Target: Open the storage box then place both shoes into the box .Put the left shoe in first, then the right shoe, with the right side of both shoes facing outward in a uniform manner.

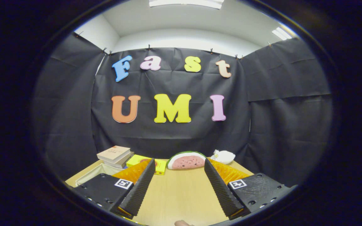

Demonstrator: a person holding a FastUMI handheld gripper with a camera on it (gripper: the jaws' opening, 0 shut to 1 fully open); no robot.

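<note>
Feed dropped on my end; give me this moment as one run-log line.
gripper: open, holding nothing | between fingers: bare table | beyond: watermelon toy, books, yellow box, white toy | shoes, storage box: not identifiable

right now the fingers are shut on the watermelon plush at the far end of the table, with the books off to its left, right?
Not quite: the gripper view shows the fingers open and holding nothing. The watermelon plush lies beyond them at the table's far end, and the books are to its left.
</note>
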